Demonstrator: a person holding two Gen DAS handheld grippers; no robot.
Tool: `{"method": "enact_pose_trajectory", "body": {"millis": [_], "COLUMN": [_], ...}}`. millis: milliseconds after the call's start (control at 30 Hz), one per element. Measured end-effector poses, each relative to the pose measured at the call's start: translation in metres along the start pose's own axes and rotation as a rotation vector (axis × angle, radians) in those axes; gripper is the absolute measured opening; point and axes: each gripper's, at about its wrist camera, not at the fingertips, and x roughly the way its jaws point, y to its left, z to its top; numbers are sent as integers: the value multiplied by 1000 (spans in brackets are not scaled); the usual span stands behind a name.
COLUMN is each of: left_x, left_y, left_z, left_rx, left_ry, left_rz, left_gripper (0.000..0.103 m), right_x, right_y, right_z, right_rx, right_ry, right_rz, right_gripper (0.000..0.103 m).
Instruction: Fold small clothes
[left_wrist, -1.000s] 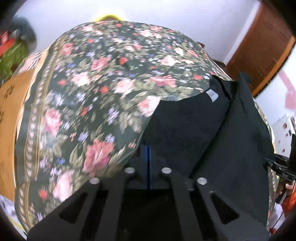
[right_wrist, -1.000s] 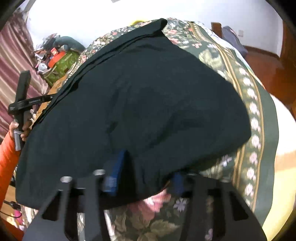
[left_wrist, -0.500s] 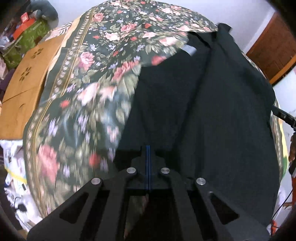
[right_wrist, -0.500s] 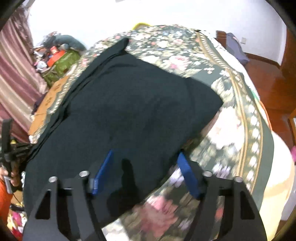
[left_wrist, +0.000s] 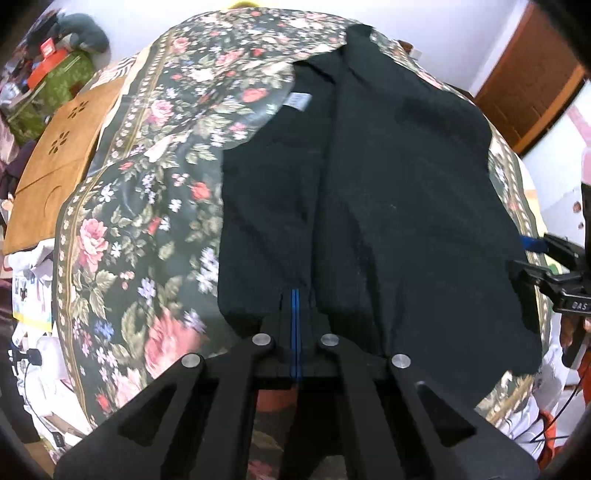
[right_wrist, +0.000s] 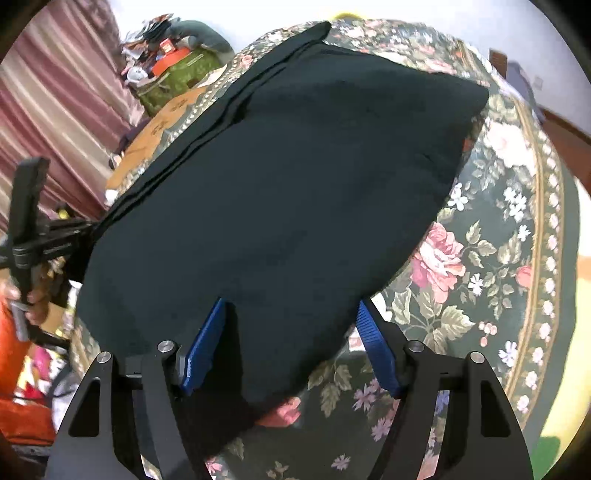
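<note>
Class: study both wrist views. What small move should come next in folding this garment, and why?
Probably open the left gripper: its jaws are shut on the black garment's edge, while the right gripper already stands open over the cloth, which lies folded on the floral cover.

Garment (left_wrist: 399, 206) spread on bedspread (left_wrist: 155, 206), label (left_wrist: 299, 100) at its far edge

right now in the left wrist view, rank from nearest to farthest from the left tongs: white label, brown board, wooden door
1. White label, on the black garment, straight ahead of the left tongs.
2. Brown board, off the bedspread's left edge.
3. Wooden door, far upper right.
</note>
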Motion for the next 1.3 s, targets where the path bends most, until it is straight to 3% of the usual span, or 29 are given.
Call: {"method": "enact_pose_trajectory", "body": {"millis": [233,400,567,667,833,933,1000,1100,1300], "left_x": [-7,-10,-16,-22,-39,-44,-44,-39,-26], "left_y": [-22,-37,-44,-38,-33,-39,-45,-54,-68], "left_z": [-7,-12,-13,-9,2,9,13,22,38], "left_rx": [19,56,114,117,105,131,153,173,199], "left_ry": [-9,-31,-54,-73,-145,-182,-194,-195,-188], "left_rz": [-7,43,99,121,143,163,166,155,132], "left_gripper": [0,0,3,10,39,53,55,55,61], "right_x": [-35,-41,-22,-6,3,2,-1,-3,-3], "right_y": [-22,-27,-19,-18,-27,-28,-31,-36,-49], "right_z": [10,1,-4,-6,-4,-2,-3,-2,2], "right_rx": [15,31,54,42,64,55,51,48,62], "right_ry": [-91,-101,-55,-17,-24,-48,-59,-65,-74], "right_rz": [-101,-90,-67,-65,-4,10,9,15,-64], "right_gripper": [68,68,68,68,67,45,13,9,8]}}
